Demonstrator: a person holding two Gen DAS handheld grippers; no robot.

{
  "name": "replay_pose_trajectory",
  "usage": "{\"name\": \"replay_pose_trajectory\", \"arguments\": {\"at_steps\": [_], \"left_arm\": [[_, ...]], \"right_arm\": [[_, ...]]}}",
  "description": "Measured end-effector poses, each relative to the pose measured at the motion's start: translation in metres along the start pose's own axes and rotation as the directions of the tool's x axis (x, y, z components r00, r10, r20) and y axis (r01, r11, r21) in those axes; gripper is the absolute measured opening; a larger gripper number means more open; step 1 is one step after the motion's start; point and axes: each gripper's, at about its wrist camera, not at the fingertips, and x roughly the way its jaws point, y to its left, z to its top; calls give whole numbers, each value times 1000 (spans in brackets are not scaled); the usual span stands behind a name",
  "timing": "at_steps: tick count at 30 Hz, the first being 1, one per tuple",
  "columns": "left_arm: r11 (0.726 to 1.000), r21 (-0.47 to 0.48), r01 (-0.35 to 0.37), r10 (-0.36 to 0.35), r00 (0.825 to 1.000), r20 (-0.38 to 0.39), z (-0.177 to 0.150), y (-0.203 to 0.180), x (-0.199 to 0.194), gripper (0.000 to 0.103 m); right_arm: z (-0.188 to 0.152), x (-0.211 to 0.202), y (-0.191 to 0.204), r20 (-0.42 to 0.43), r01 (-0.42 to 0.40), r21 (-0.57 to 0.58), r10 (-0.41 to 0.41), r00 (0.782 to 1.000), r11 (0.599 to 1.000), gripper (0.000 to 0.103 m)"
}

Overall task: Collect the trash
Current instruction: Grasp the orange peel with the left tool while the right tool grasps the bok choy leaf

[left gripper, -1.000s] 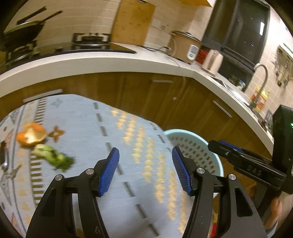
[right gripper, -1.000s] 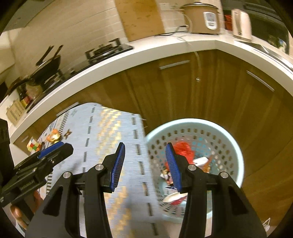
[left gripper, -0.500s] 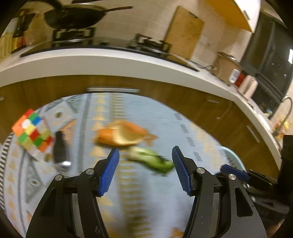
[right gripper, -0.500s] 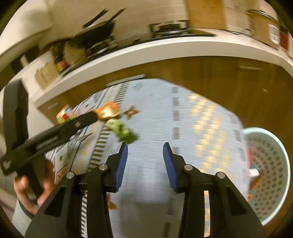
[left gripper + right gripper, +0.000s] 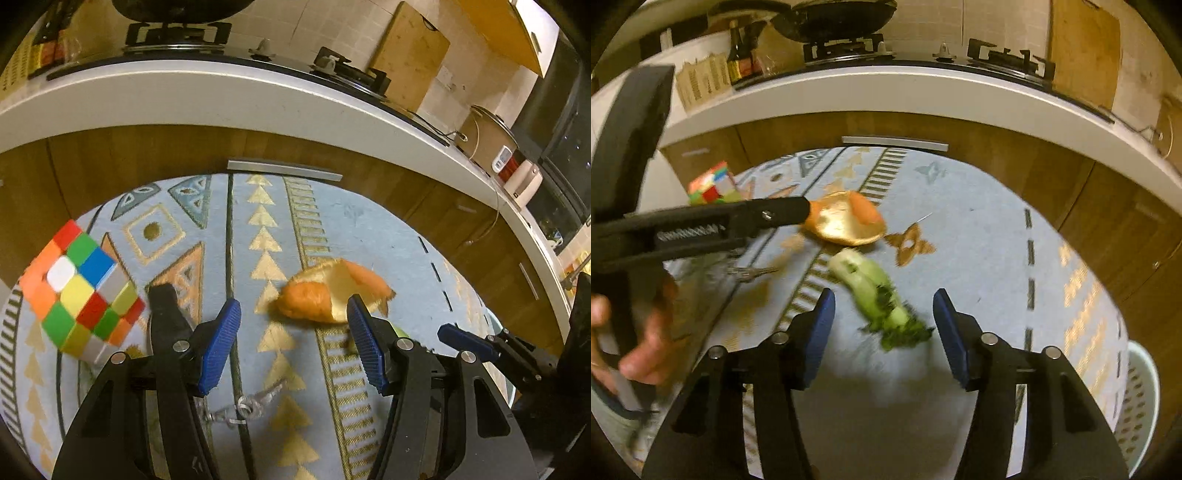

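Kitchen rug (image 5: pixel 369 229): my left gripper (image 5: pixel 293 345) hangs unclenched near orange peel (image 5: pixel 325 295), right gripper (image 5: pixel 882 332), jaws just widening, hangs empty over greens (image 5: pixel 875 291), basket (image 5: pixel 1137 402) far right.

The left hand-held gripper (image 5: pixel 293 343) hangs over a patterned blue rug (image 5: pixel 369 236), its 2 blue-padded jaws parted with nothing gripped. Just ahead of the right pad lies an orange peel (image 5: pixel 317 295), pale inside up, resting on the rug. To the left of the left jaw sits a scrambled colour cube (image 5: pixel 79 291), and beside it a dark object half hidden by the jaw. Below the pads lies a small bunch of keys (image 5: pixel 245 406). At the far right the right hand-held gripper's blue tip (image 5: pixel 461 339) shows. Wooden cabinets (image 5: pixel 122 158) stand beyond the rug.
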Motion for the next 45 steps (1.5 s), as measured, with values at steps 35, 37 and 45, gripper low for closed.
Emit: {"name": "replay_pose_trajectory", "arguments": {"at_steps": [35, 37, 45], "left_arm": [[986, 168, 3, 6, 999, -49, -26, -63, 10, 68], [985, 169, -26, 34, 999, -42, -20, -63, 16, 68], [966, 221, -136, 154, 986, -67, -12, -72, 47, 36]], "right_arm": [[-23, -12, -76, 66, -30, 273, 13, 998, 962, 21], [-24, -12, -76, 68, -32, 279, 13, 998, 960, 21], [-25, -20, -79, 91, -34, 293, 8, 996, 955, 21]]}}
